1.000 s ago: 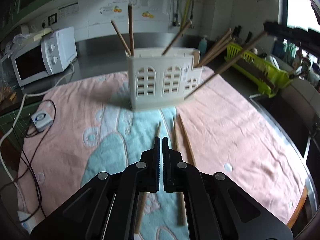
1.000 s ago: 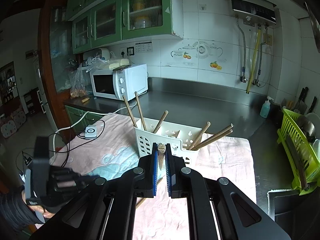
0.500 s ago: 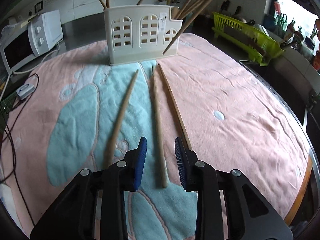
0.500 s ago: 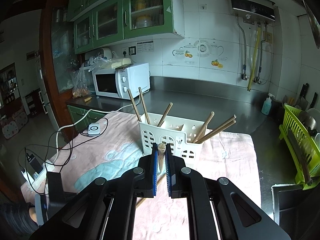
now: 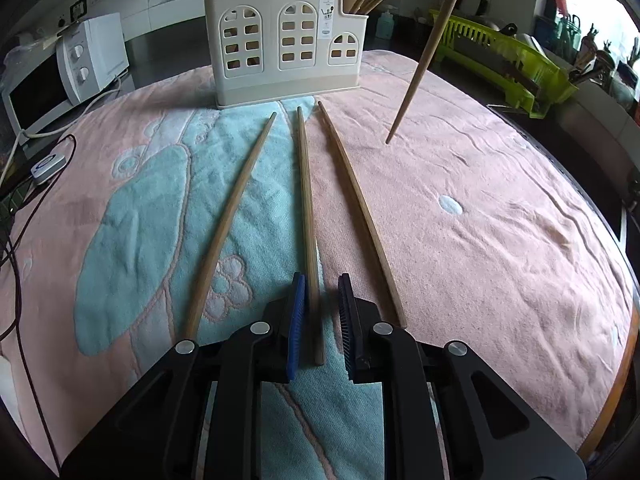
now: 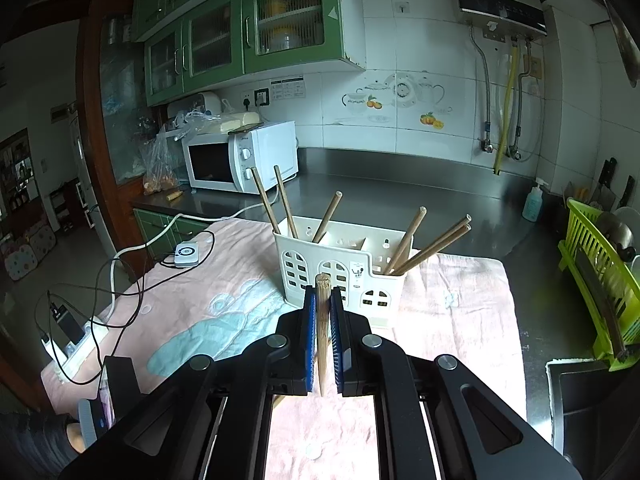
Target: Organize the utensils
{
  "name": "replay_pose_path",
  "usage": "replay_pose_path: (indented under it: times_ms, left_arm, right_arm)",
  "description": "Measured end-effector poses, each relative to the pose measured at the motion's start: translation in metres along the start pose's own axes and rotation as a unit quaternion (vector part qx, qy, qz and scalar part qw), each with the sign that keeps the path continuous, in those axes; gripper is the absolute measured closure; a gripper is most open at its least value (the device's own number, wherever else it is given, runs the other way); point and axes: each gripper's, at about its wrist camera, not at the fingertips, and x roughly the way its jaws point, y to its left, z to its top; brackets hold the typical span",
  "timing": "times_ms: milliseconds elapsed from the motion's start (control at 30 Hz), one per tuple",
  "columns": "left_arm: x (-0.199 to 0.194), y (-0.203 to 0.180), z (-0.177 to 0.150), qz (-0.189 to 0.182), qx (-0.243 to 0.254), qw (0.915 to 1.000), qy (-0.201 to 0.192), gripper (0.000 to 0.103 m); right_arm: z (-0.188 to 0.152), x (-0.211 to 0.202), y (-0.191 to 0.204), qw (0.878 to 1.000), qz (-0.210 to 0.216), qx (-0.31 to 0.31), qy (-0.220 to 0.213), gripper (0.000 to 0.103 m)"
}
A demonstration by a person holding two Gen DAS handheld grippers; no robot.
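Observation:
Three wooden chopsticks lie side by side on the pink and teal towel [image 5: 480,208]: a left one [image 5: 228,224], a middle one [image 5: 307,216], a right one [image 5: 356,208]. My left gripper [image 5: 321,294] is open, low over the towel, its jaws on either side of the middle chopstick's near end. My right gripper [image 6: 322,304] is shut on a chopstick [image 6: 322,328], held upright; it also hangs in the left wrist view [image 5: 424,56]. The cream utensil holder [image 5: 286,44] [image 6: 340,268] stands behind with several chopsticks in it.
A white microwave [image 6: 240,156] sits on the steel counter at the back left. Cables and a white puck [image 6: 187,254] lie at the towel's left edge. A green dish rack [image 6: 600,280] stands right, with a sink [image 6: 580,392] in front.
My left gripper opened, dropped to the towel and came around the middle chopstick's near end. My right gripper has kept its chopstick and barely moved.

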Motion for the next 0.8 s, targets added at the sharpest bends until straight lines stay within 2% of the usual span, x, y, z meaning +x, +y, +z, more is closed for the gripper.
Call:
replay_pose_path:
  times_ms: [67,233,367,600,800]
  left_arm:
    - [0.0,-0.002,0.001,0.008,0.003,1.0,0.003,0.097]
    - [-0.007,-0.002,0.005,0.019,0.011,0.9998,0.002,0.098]
    - [-0.025,0.003,0.016,0.005,0.002,0.9999,-0.016,0.098]
    - [-0.064,0.009,0.049,0.019,0.0,0.9965,-0.082,0.098]
    - [-0.078,0.019,0.082,0.029,-0.02,0.9903,-0.134,0.098]
  right_arm:
    - [-0.001,-0.001,0.0,1.0,-0.001,0.001,0.0,0.096]
    - [-0.001,-0.008,0.0,1.0,-0.003,0.0,-0.007,0.096]
    - [0.003,-0.015,0.0,1.0,-0.004,-0.005,-0.016,0.096]
    - [0.013,-0.024,-0.001,0.999,-0.004,-0.001,-0.035,0.096]
    - [0.021,-0.027,0.0,0.999,-0.001,-0.004,-0.044,0.096]
